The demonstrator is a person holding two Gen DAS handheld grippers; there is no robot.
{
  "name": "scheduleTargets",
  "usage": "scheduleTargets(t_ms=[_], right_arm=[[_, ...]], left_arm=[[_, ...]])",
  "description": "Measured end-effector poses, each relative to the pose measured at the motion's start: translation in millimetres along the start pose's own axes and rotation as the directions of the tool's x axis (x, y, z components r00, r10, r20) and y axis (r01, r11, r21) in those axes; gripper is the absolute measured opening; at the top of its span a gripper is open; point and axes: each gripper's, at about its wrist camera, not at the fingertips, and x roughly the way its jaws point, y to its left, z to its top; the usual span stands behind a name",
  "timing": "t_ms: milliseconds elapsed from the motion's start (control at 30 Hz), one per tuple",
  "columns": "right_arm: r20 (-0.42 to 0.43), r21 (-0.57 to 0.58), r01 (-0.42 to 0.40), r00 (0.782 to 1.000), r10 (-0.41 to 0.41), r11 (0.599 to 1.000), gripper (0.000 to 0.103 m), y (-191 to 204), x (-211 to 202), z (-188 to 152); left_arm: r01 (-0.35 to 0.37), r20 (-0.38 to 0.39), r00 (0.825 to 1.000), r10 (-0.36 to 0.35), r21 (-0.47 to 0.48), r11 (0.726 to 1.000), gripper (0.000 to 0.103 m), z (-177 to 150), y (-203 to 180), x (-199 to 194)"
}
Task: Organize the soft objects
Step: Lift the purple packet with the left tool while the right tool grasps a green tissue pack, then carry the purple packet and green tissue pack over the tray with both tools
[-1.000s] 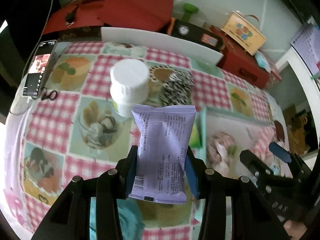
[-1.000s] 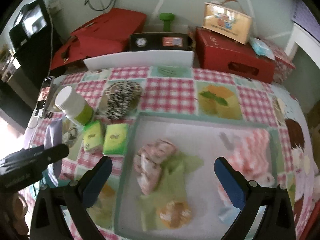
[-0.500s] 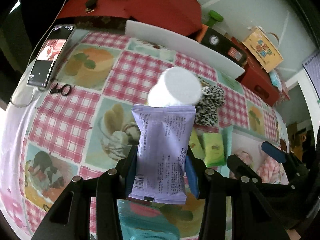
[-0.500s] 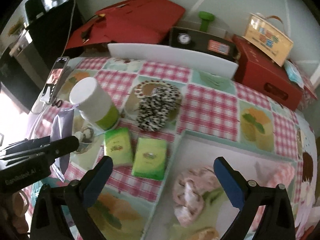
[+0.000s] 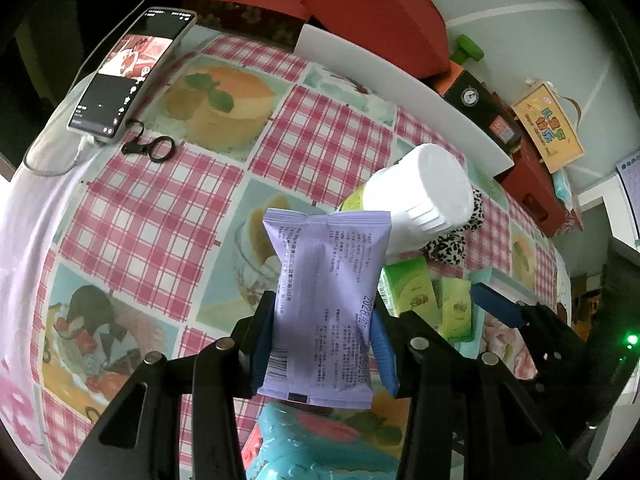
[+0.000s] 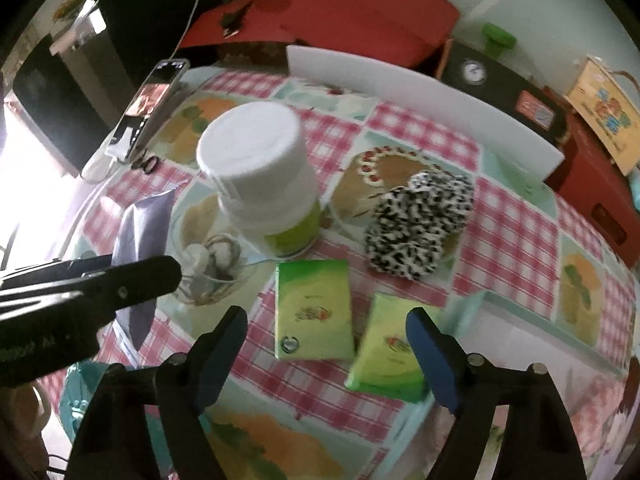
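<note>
My left gripper (image 5: 322,340) is shut on a purple snack packet (image 5: 326,304) and holds it upright above the checked tablecloth; the packet also shows in the right wrist view (image 6: 142,256). My right gripper (image 6: 324,344) is open and empty, low over two green tissue packs (image 6: 314,308) (image 6: 390,344). A black-and-white spotted scrunchie (image 6: 420,224) lies behind them. A pink soft item (image 5: 504,344) lies in the white tray at the right, partly hidden by the right gripper.
A white-capped bottle (image 6: 264,176) stands left of the scrunchie. A phone (image 5: 128,76) and a black key ring (image 5: 152,148) lie at the far left. A white board (image 6: 420,88) and red boxes (image 6: 360,12) line the table's back edge. A teal object (image 5: 316,444) sits below the left gripper.
Both grippers have swung left across the table. The right gripper has come off the white tray and now hovers over the green tissue packs. The left gripper still holds the packet.
</note>
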Motion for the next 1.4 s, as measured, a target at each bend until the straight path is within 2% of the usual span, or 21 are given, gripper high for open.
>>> scheduleTargets(t_ms=[100,300,567,700,1033,1400], right_arm=[[-0.013,-0.021,0.011,1.000,-0.011,1.000,0.082,3,7,3],[-0.046,-0.046,0.002,0.999,-0.004,0.999,0.073,9,23,8],[-0.091,-0.053,0.014,0.996,-0.018,0.998,0.053,15,43,4],[-0.077,-0.022,-0.007,0.997,0.005,1.000,0.052,10,46,3],[-0.054,-0.032,0.013,0.998,-0.015,0.999,0.050,21,42,-7],[0.012,0.030,-0.042,0.999,0.042,0.999,0.050,3,14,-21]], left_arm=[[0.002,-0.003,1.000,-0.002,-0.007,1.000,0.046,1,2,1],[0.005,-0.011,1.000,-0.005,-0.011,1.000,0.046,1,2,3],[0.004,-0.015,1.000,-0.004,-0.009,1.000,0.046,1,3,4],[0.001,-0.022,1.000,-0.001,-0.009,1.000,0.046,2,3,5],[-0.004,-0.027,1.000,0.004,-0.004,1.000,0.046,3,1,7],[-0.009,-0.020,1.000,0.009,0.011,1.000,0.046,3,1,3]])
